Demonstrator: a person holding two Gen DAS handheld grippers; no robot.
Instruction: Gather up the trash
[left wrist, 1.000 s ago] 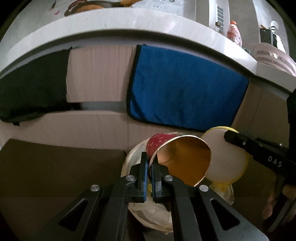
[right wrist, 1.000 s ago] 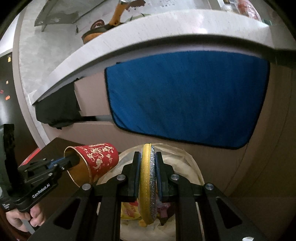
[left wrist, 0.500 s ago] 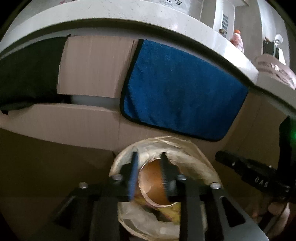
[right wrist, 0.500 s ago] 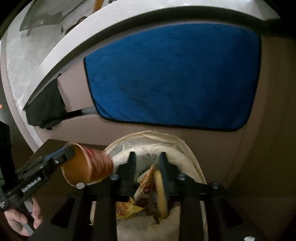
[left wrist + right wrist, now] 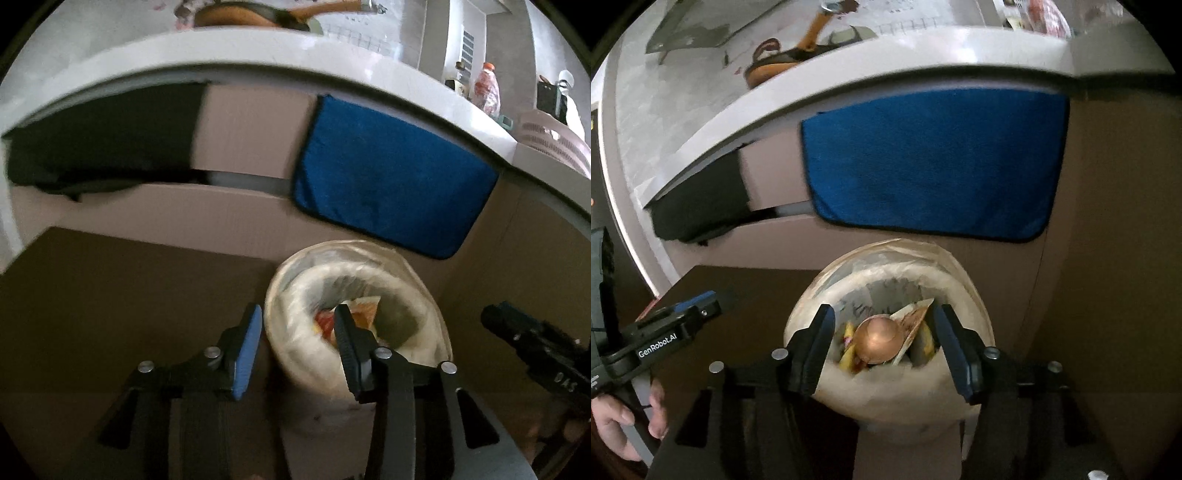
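Trash (image 5: 877, 341) lay inside the lined bin (image 5: 964, 284) at lower centre. Both the left gripper (image 5: 297, 345) and right gripper (image 5: 882, 343) had just been opening their fingers, nothing between them. Best to lift clear without snagging the liner.

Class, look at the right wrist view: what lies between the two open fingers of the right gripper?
Between the right gripper's open fingers lies the lined trash bin's mouth, holding the cup and wrappers. Its jaws have just been opening; nothing is gripped.

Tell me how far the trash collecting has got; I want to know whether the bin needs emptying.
Done: the paper cup lies in the lined trash bin among wrappers. In hand: nothing; the left gripper and right gripper have just been opening and are empty. Left: no loose trash shows here.
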